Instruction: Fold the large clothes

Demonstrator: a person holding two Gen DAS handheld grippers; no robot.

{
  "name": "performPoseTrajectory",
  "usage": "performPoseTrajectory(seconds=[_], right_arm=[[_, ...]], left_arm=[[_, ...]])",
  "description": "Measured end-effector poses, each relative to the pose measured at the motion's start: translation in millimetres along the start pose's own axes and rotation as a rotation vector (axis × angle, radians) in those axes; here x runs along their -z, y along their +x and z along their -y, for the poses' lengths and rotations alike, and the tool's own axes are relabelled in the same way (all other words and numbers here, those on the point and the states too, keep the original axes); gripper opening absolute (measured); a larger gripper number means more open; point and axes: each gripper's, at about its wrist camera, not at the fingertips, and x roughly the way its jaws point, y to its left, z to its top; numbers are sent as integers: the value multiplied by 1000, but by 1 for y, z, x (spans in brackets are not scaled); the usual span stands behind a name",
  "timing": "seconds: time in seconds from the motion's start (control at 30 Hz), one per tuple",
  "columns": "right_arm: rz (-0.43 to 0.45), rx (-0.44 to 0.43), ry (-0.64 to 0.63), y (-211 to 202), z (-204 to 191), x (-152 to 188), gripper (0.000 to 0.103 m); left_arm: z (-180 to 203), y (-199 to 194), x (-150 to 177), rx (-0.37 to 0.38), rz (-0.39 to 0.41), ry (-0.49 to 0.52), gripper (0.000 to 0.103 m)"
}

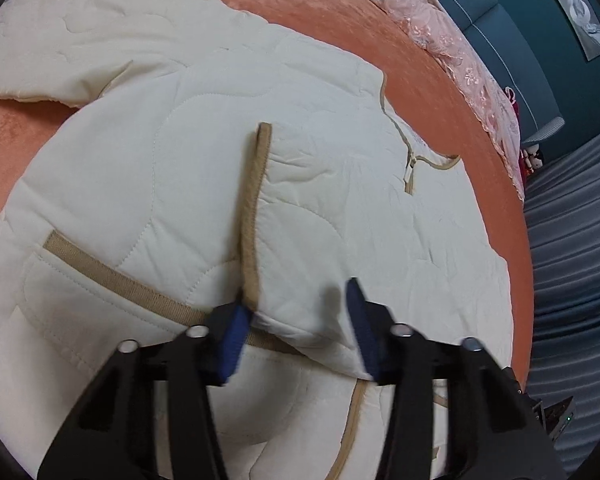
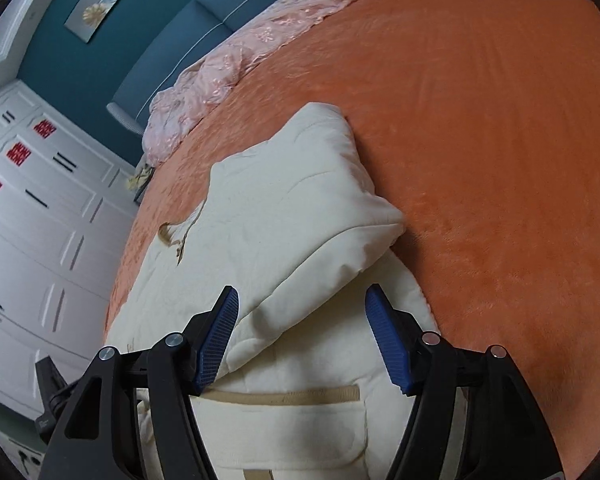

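You are holding the left gripper [image 1: 297, 320] low over the cream quilted jacket with tan trim [image 1: 179, 140], which is lying spread on the orange plush bed cover [image 1: 340, 12]. Its blue ribbed pads [image 1: 231, 336] are standing apart with a raised fold of the jacket's front between them. The pad on the left of that view is sitting against the tan-bound front edge [image 1: 255, 200]. The other pad is blurring, with a shadow beside it, so you cannot tell from here whether it is touching the cloth. The black gripper frame is covering the jacket's lower hem, and only part of the tan pocket band [image 1: 119, 276] is showing. The small zipper pull [image 1: 408, 168] near the collar is lying flat, but its detail is too fine to read. Your right gripper [image 2: 302, 320] is hovering over the same jacket from the other side, and its fingers [image 2: 215, 340] are spread wide. The folded-over cream sleeve [image 2: 320, 208] is running between them: its lower end is passing behind the pad on the left of the view and lying well clear of the other. The sleeve's cuff is hiding under the fold. A rumpled pink lace cloth [image 2: 219, 68] is bunching along the bed's far edge by the teal padded headboard [image 2: 171, 52]. The white panelled wardrobe [image 2: 39, 220] is bending away at the frame's left side, its red stickers too smeared to read.
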Motion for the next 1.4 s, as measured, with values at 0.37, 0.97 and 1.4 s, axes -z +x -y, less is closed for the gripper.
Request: performPoseTrajectory(seconds=[0.37, 0.97, 1.4], right_arm=[[149, -38, -72, -5, -37, -43, 13], [39, 252, -277, 58, -21, -1, 12], [34, 336, -290, 47, -33, 3, 33]], left_arm=[[15, -62, -52, -42, 247, 177, 6], [-6, 25, -4, -359, 227, 383, 7], [-5, 14, -1, -370, 256, 397, 18]])
